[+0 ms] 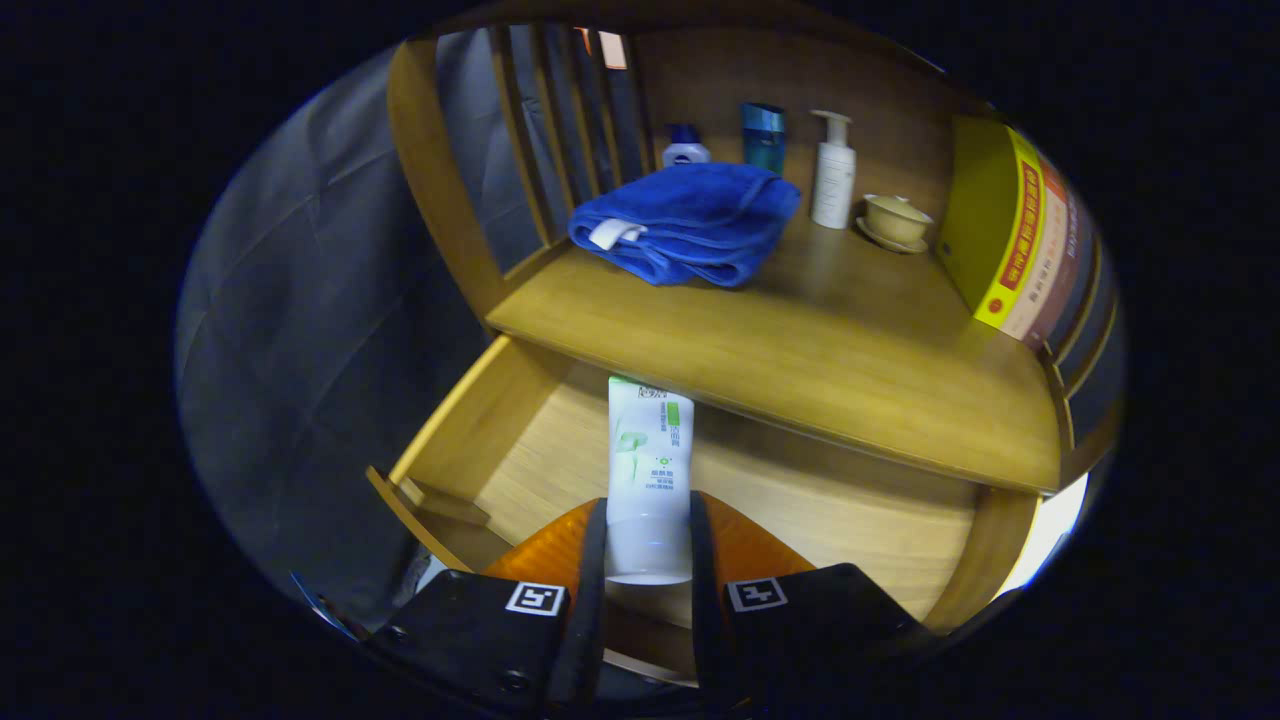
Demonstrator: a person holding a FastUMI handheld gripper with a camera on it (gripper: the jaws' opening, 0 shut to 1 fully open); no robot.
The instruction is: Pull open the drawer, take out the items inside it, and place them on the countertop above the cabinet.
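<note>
Now the gripper (648,545) has its two fingers pressed against either side of a white tube (649,470), jaws narrowed right onto its lower end. The tube points away from the fingers, its far, flat end reaching up to the front edge of the countertop (800,370). It hangs over the open drawer (520,450), whose pale wooden floor spreads out below and beyond the fingers (whether the tube touches that floor cannot be told from here).

Up on the countertop, well beyond the fingers, a folded blue towel (690,222) lies towards the left, a small white tag showing on its near fold. Behind the towel stands a small white bottle with a blue cap (685,147), and just beside that a teal container (764,135). A white pump bottle (833,172) stands upright to the right of the towel, and next to it sits a pale lidded cup on a saucer (895,222). Further right, a yellow box (1000,225) stands upright against the cabinet's slatted side. Wooden slats (560,120) close off the back left corner of the shelf.
</note>
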